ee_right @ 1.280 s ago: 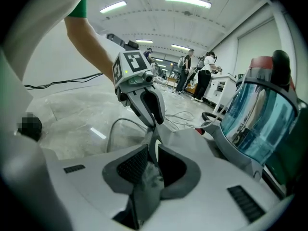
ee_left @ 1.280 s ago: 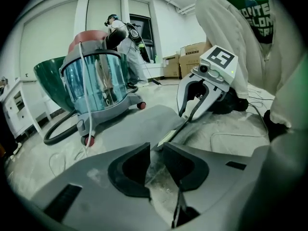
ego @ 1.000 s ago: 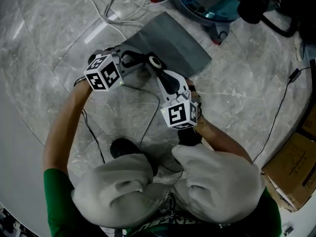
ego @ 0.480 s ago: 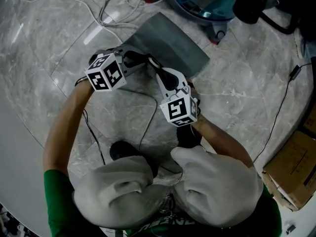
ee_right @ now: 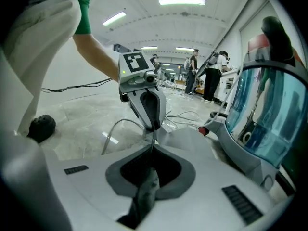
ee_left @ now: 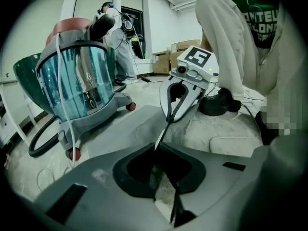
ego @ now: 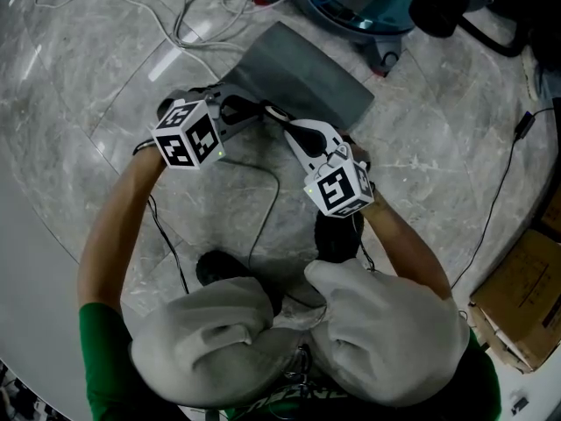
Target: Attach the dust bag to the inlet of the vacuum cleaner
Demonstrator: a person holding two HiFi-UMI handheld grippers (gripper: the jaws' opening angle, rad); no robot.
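A flat grey dust bag (ego: 302, 73) lies on the marble floor in front of the blue-bodied vacuum cleaner (ego: 359, 3). My left gripper (ego: 254, 112) and right gripper (ego: 273, 117) meet tip to tip at the bag's near edge. In the left gripper view the jaws are shut on a thin strip of the dust bag (ee_left: 120, 129), and the right gripper (ee_left: 180, 97) faces me, pinching the same edge. The right gripper view has its jaws shut on the dust bag (ee_right: 192, 138), with the left gripper (ee_right: 147, 105) opposite. The vacuum cleaner (ee_left: 79, 85) (ee_right: 264, 114) stands just behind the bag.
White cables (ego: 202, 16) loop on the floor beside the vacuum cleaner. A black cable (ego: 500, 191) runs down the right towards a cardboard box (ego: 526, 305). My knees and a black shoe (ego: 219, 266) are close below the grippers. People (ee_right: 207, 83) stand far off.
The right gripper has swung its rear end to the right and slightly up while its tip stays at the bag's edge. The left gripper has hardly moved.
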